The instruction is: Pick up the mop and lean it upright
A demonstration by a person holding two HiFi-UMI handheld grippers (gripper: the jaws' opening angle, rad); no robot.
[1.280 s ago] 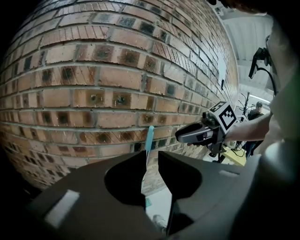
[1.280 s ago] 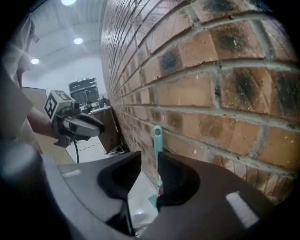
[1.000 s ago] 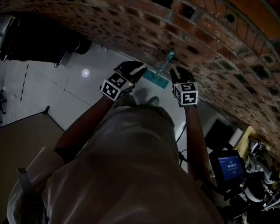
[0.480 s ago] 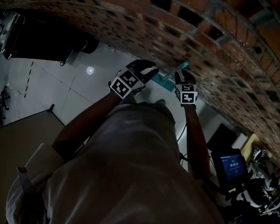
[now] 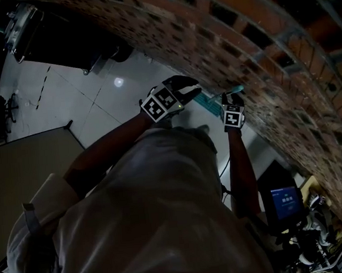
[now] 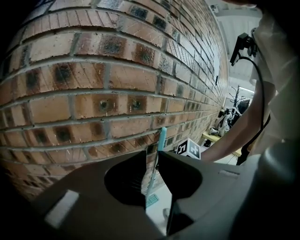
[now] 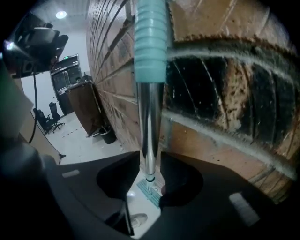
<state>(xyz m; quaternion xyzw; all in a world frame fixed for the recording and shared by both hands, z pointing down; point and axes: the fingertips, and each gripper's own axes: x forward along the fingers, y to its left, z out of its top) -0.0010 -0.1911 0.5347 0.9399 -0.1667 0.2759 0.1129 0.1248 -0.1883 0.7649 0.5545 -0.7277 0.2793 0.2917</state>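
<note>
The mop stands nearly upright against the brick wall (image 5: 258, 49). Its steel pole (image 7: 149, 126) rises from a teal head (image 7: 151, 190) on the floor to a ribbed teal grip (image 7: 150, 42). My right gripper (image 7: 151, 171) is high on the pole. Its jaws have just been opening, and the pole stands between them, close to both pads. My left gripper (image 6: 150, 173) is farther back, its jaws a narrow gap apart and holding nothing. Through that gap the mop (image 6: 153, 173) shows at a distance. In the head view both grippers (image 5: 185, 93) (image 5: 232, 101) are near the teal grip (image 5: 238, 90).
The pale tiled floor (image 5: 67, 94) runs left of the wall. Dark cabinets (image 5: 63, 35) stand at the back, with a bin (image 7: 108, 136) by the wall. A lit screen (image 5: 285, 199) and cluttered gear sit at lower right. My shoe (image 7: 136, 220) is near the mop head.
Both grippers have drifted right in the head view, closer to the wall. The right gripper has sunk, and the teal grip now sits closer above it.
</note>
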